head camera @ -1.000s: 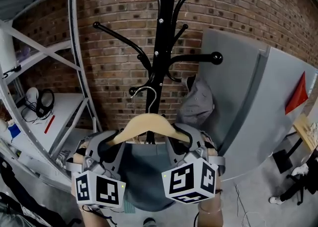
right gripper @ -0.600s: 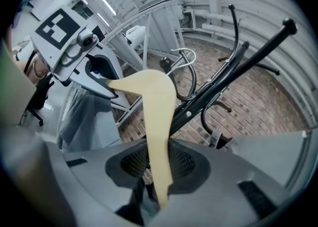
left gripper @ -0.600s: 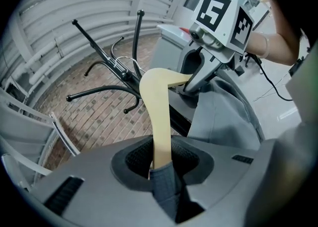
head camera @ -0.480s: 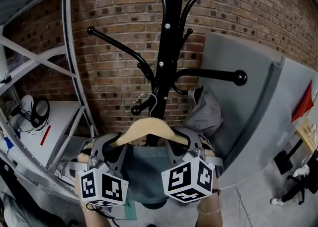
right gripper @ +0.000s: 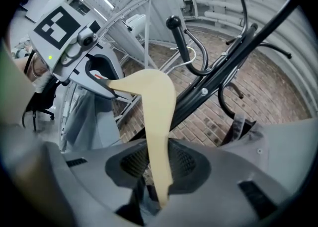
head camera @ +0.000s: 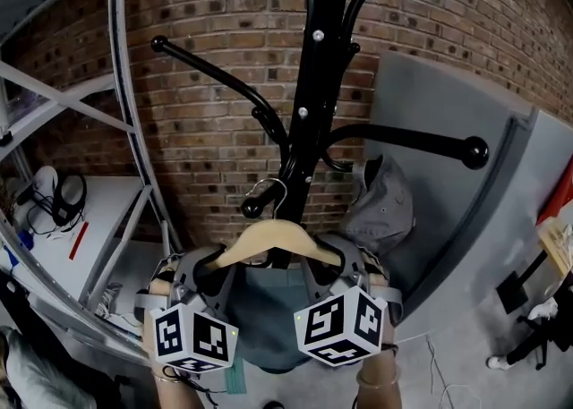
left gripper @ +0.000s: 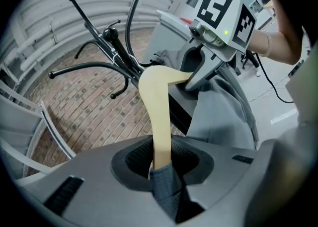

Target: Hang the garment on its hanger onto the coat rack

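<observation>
A pale wooden hanger carries a grey-blue garment and is held level in front of the black coat rack. My left gripper is shut on the hanger's left arm and my right gripper on its right arm. The metal hook stands right beside the ball end of a short low peg; I cannot tell if it is over it. In the left gripper view the wooden arm and cloth sit between the jaws. In the right gripper view the other arm does too.
A grey cap hangs on the rack's right side under a long peg with a ball end. Metal shelving stands at the left, a brick wall behind, and a grey panel at the right.
Both grippers have carried the hanger closer to the rack. The hook, earlier a little to the right of the low peg's ball end, now sits right beside it.
</observation>
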The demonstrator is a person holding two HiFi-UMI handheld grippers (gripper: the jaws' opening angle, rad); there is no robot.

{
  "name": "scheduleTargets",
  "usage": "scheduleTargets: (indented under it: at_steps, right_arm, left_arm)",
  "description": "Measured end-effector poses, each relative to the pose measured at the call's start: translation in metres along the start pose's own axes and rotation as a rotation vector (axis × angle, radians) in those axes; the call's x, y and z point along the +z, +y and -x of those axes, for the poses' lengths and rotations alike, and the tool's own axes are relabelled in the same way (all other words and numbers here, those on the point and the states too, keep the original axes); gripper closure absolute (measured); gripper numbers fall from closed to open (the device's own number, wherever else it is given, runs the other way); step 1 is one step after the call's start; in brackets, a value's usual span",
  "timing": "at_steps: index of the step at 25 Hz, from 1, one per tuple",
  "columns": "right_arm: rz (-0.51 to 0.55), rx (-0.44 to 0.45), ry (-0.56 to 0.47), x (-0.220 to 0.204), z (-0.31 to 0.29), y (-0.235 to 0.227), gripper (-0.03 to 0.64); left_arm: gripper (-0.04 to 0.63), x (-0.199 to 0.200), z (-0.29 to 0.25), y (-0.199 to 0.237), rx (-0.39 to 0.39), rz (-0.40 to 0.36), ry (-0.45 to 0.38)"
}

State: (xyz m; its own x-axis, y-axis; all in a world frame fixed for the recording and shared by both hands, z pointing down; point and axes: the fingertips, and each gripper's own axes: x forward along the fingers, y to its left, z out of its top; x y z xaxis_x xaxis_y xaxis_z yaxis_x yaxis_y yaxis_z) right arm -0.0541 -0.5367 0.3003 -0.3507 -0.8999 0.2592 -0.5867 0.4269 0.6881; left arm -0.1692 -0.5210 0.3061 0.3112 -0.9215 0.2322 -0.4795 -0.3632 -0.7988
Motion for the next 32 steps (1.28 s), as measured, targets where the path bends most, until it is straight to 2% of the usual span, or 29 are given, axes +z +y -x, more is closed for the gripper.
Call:
scheduleTargets:
  at_steps: [9, 16, 24, 28, 32]
  right_arm:
    - [0.002, 0.010, 0.026, -0.014, -0.008, 0.005, 0.517]
    - [0.018, -0.004, 0.012, -0.015, -0.008, 0.006, 0.517]
    - [0.011, 0.008, -0.037, -0.010, -0.004, 0.010, 0.517]
    - [0.007, 0.021, -0.062, -0.006, 0.000, 0.012, 0.506]
    - [0.009, 0.008, -0.075, -0.004, 0.006, 0.010, 0.465]
  left_arm:
    - [0.505, -0.006, -0.011, -0.011, -0.018, 0.012, 0.001]
    - [0.505, -0.006, -0.013, -0.011, 0.021, 0.016, -0.011]
    - [0.503, -0.002, -0.010, -0.008, 0.070, 0.060, -0.062]
    - [0.460, -0.003, -0.009, -0.002, 0.071, 0.078, -0.073]
    - [0.428, -0.002, -0.004, -0.001, 0.077, 0.055, -0.065]
